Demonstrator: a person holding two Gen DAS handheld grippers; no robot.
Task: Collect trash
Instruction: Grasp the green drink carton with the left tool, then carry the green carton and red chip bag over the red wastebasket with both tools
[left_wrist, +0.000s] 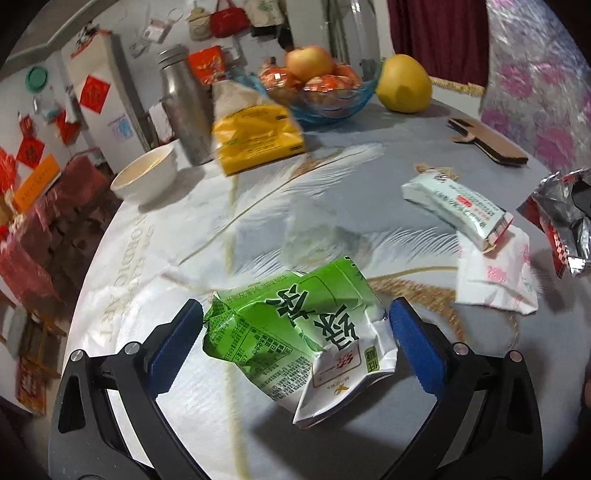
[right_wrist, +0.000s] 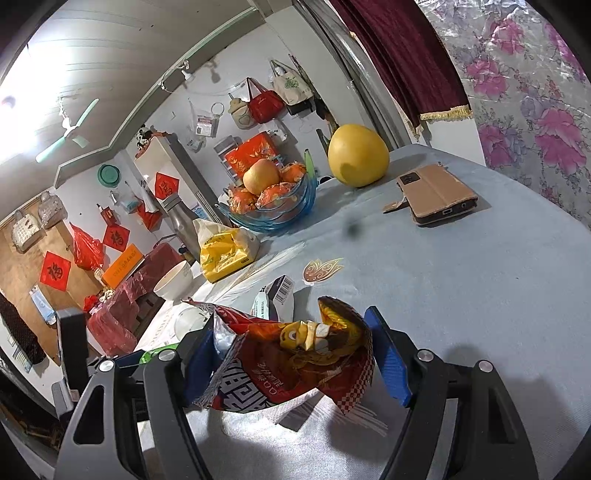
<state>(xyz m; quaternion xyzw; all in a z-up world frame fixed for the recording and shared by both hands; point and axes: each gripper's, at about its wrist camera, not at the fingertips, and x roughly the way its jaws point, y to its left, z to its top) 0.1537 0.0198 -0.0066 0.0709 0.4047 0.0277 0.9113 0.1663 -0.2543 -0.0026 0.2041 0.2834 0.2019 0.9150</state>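
Note:
A crushed green tea carton (left_wrist: 291, 332) lies on the round table's cloth (left_wrist: 332, 206). My left gripper (left_wrist: 295, 306) is open around it, one blue pad at each side of the carton, close to its edges. My right gripper (right_wrist: 291, 332) is shut on a red snack bag (right_wrist: 295, 365), held above the cloth with its foil mouth upward. That bag (left_wrist: 554, 221) also shows at the right edge of the left wrist view. A white medicine box (left_wrist: 458, 206) and a white sachet (left_wrist: 495, 277) lie to the carton's right.
At the back stand a white bowl (left_wrist: 146, 173), a steel bottle (left_wrist: 184, 107), a yellow tissue pack (left_wrist: 258, 136), a blue fruit bowl (left_wrist: 325, 96) and a pomelo (left_wrist: 404, 83). A phone in a brown case (right_wrist: 436, 194) lies far right. The table edge (left_wrist: 96, 258) curves along the left.

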